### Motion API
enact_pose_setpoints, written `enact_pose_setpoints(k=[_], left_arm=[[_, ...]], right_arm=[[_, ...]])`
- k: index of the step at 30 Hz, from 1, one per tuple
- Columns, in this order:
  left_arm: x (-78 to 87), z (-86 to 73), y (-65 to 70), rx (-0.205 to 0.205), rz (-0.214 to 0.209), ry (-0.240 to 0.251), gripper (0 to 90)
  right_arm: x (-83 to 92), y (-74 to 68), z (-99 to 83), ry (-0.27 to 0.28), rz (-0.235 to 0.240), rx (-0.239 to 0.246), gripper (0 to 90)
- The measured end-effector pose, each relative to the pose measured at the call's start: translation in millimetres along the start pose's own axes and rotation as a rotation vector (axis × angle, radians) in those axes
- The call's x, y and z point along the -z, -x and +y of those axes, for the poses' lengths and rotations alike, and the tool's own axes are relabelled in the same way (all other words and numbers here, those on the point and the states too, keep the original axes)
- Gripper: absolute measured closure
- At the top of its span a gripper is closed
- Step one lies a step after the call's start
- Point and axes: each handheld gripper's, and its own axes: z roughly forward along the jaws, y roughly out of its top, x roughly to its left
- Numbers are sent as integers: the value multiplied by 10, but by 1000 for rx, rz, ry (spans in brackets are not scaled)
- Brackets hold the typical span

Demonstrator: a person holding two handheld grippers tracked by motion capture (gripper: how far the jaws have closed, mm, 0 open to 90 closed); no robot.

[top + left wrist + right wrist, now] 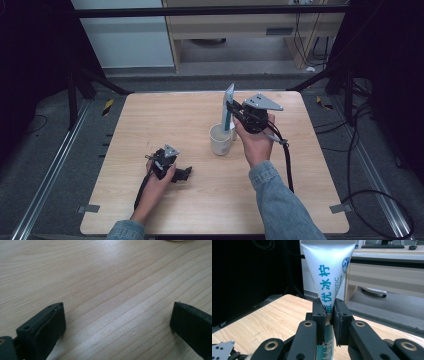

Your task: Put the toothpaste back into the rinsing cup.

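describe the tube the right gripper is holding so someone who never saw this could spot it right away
Start at the light wooden table and find the white cup near its middle. Just above the cup, the right gripper is shut on a white tube held upright, flat crimped end up. Its blue-green printed characters and tapering shape set it apart from the plain round cup.

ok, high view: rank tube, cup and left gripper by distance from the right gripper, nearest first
1. Tube: clamped upright in the right gripper.
2. Cup: on the table, just below the tube, toward the left.
3. Left gripper: far left, resting on the table near the front.
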Motion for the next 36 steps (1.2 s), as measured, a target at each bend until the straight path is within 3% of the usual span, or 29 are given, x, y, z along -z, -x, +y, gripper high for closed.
enact_pose_setpoints(k=[25, 36], left_arm=[[-1, 0, 1, 1, 0, 1, 0], [-1, 0, 1, 1, 0, 1, 0]], right_arm=[[-144, 3, -360, -68, -4, -21, 808], [-217, -11, -429, -81, -3, -27, 809]])
